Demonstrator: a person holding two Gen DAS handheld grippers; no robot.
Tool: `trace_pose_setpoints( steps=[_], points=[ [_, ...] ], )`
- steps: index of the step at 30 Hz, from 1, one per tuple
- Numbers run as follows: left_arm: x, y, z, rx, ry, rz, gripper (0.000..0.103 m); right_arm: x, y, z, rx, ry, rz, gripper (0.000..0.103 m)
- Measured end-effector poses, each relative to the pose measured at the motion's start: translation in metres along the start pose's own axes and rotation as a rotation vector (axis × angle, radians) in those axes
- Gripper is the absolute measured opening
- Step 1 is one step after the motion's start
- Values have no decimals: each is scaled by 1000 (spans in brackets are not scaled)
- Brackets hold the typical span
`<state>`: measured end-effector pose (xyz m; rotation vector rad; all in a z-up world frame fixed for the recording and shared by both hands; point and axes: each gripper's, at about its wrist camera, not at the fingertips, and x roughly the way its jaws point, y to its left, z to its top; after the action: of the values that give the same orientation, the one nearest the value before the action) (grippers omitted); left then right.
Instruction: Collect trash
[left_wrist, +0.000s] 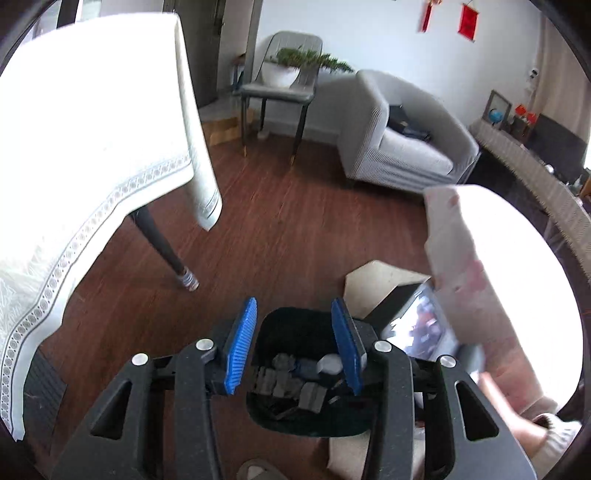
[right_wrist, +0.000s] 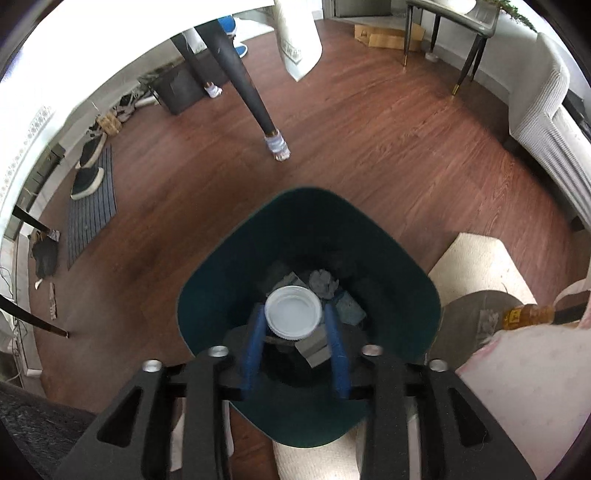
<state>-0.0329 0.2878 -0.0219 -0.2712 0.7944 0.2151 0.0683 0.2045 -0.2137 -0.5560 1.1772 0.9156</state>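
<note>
the right claw (right_wrist: 294, 325) is down inside the bin (right_wrist: 236, 254), its fingers closed against a white lid (right_wrist: 293, 313) held just above the grey scraps (right_wrist: 324, 282) at the bottom. the left claw (left_wrist: 293, 341) hangs open and empty over the same bin (left_wrist: 280, 317), where scraps (left_wrist: 284, 384) lie. so several pieces look collected already, and this lid seems one release from joining them. the floor (right_wrist: 369, 147) at 12 o'clock shows no obvious loose trash; the worktop (left_wrist: 92, 110) surface is washed out.
</note>
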Motion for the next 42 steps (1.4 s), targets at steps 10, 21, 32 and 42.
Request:
trace_pose_setpoints(
  steps=[10, 21, 32, 42],
  points=[
    [-28, -10, 14, 8, -79, 2, 45, -16, 5, -6, -28, -34, -8, 52],
    [-57, -36, 31, 25, -167, -17, 46, -107, 8, -7, -57, -218, -21, 52],
    [-63, -68, 39, 62, -198, -21, 63, -186, -21, -27, -11, -363, -90, 52],
    [-58, -113, 37, 166, -236, 46, 95, -241, -72, -69, 92, -460, -208, 60]
  ],
)
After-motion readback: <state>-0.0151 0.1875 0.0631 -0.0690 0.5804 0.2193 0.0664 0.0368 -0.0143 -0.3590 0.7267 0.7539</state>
